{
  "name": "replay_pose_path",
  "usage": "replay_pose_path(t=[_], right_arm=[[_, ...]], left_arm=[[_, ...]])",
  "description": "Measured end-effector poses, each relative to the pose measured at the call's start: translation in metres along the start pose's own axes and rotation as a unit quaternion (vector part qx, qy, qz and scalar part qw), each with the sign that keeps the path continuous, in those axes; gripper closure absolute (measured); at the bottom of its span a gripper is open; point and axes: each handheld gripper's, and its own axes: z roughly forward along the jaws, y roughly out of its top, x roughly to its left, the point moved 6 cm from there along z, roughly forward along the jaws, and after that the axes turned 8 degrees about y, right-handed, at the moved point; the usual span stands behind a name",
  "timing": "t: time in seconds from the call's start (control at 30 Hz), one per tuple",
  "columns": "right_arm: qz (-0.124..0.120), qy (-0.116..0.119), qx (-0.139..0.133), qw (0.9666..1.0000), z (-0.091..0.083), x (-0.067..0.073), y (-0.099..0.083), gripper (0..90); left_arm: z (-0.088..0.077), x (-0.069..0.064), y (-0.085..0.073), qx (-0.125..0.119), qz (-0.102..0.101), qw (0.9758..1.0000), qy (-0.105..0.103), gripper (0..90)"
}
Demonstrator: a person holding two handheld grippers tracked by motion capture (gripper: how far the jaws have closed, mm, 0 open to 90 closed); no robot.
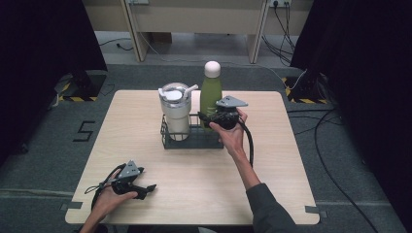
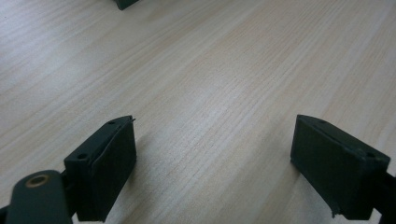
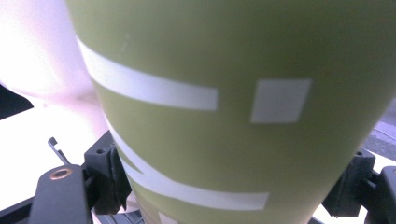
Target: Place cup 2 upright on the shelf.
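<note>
At the lower left of the high view, the left gripper [image 1: 145,189] is lying low over the wooden table [image 1: 194,170] in the person's left hand [image 1: 109,199]. In the left gripper view its jaws are standing wide apart with nothing but bare wood grain between them.

Farther up, at the middle of the frame, the right hand [image 1: 232,133] is holding the right gripper [image 1: 204,118] against a green bottle [image 1: 211,94] with a pale cap. In the right gripper view the jaws are pressing on either side of the bottle [image 3: 233,140], grasping it; white bars and a white square are running across its green wall, forming no readable word.

The bottle is standing in a dark wire rack [image 1: 194,141], just beside a white tumbler [image 1: 176,114] with a straw.

On the grey floor at the left edge, a black mark shaped like a "5" [image 1: 83,131] is showing.
</note>
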Motion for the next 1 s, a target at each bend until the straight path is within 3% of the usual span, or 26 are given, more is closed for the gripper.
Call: replay_pose_path(t=[1.0], right_arm=[[0.012,-0.002,0.005,0.9999,0.018,-0.007,-0.038,20.8]], left_arm=[[0.000,0.000,0.000,-0.002,-0.001,1.0000,0.001,13.5]])
